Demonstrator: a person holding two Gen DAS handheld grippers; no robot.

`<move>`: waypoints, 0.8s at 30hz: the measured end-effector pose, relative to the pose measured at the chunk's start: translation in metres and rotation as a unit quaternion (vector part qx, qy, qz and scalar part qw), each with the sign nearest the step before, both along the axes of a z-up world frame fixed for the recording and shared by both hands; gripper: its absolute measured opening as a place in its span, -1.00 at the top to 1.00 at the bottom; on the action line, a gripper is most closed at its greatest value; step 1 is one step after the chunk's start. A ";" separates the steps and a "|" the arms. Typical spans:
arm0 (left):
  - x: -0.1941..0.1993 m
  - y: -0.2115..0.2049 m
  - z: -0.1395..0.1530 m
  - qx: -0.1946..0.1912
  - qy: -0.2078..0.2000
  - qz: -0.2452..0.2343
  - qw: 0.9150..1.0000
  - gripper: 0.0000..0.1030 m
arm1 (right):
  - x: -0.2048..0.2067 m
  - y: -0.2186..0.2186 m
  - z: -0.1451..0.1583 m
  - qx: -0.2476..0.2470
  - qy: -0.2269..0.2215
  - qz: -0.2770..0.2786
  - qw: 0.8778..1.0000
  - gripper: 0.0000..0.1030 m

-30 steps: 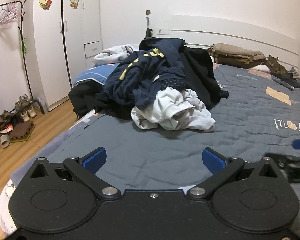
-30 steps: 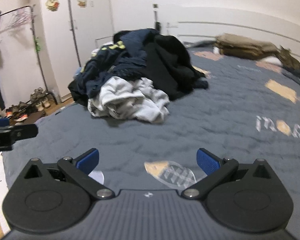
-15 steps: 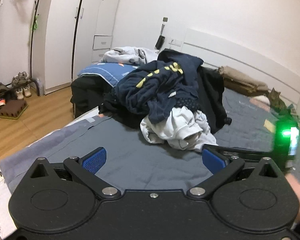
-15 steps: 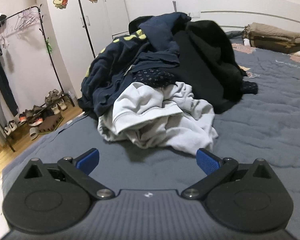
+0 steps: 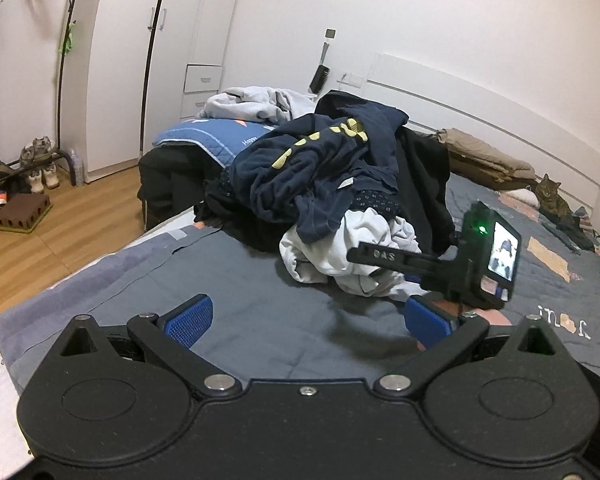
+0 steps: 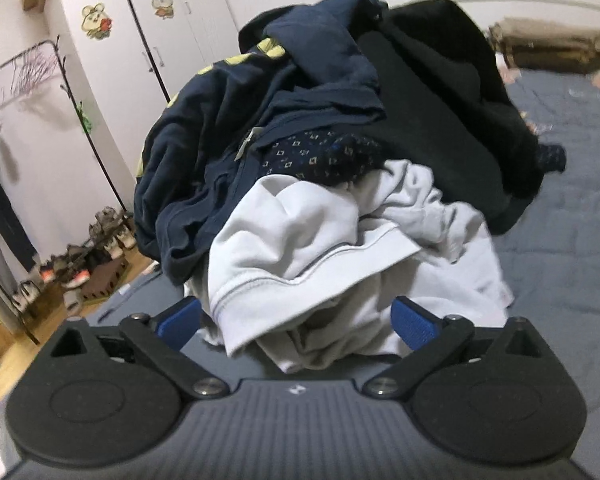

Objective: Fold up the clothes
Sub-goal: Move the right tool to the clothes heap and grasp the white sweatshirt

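Note:
A pile of clothes lies on the grey bed: a white garment in front, a navy top with yellow print over it, a black garment at the right. My right gripper is open, its blue fingers either side of the white garment's lower edge. In the left wrist view my left gripper is open and empty above the bedspread, short of the pile. The right gripper shows there at the white garment.
A cat lies at the far right by folded brown bedding. A blue quilt and grey clothes lie behind the pile. Wardrobe, clothes rail and shoes stand on the wooden floor at the left.
My right gripper has moved forward to the pile, and the white garment now sits between its open fingers. The left gripper has turned slightly and the right gripper has come further into its view.

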State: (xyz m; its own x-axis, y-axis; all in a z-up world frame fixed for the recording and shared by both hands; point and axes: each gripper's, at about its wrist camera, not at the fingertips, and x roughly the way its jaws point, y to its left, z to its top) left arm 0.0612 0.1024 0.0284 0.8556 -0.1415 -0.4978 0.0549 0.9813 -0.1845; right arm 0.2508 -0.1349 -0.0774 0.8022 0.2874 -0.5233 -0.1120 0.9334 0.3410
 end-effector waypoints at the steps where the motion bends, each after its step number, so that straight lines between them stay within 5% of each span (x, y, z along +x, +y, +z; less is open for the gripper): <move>1: 0.000 0.000 0.000 -0.001 0.000 -0.001 1.000 -1.00 | 0.002 0.002 -0.001 0.001 0.000 -0.001 1.000 -0.80; 3: -0.001 0.001 0.000 -0.005 0.001 -0.002 1.000 -1.00 | 0.004 0.006 -0.002 -0.010 0.002 -0.012 1.000 -0.52; 5: -0.001 0.001 0.000 -0.011 0.002 -0.003 1.000 -1.00 | 0.004 0.005 -0.002 -0.010 -0.001 -0.015 1.000 0.04; 8: -0.001 0.001 0.001 -0.015 0.003 -0.004 1.000 -1.00 | -0.001 0.002 -0.001 0.001 -0.007 -0.013 1.000 0.34; 21: -0.001 0.003 0.000 -0.017 -0.001 -0.010 1.000 -1.00 | -0.059 -0.020 0.037 0.041 -0.049 -0.022 0.998 0.63; 24: -0.002 0.002 0.001 -0.017 -0.002 -0.014 1.000 -1.00 | -0.081 -0.033 0.049 0.057 -0.057 -0.018 0.997 0.84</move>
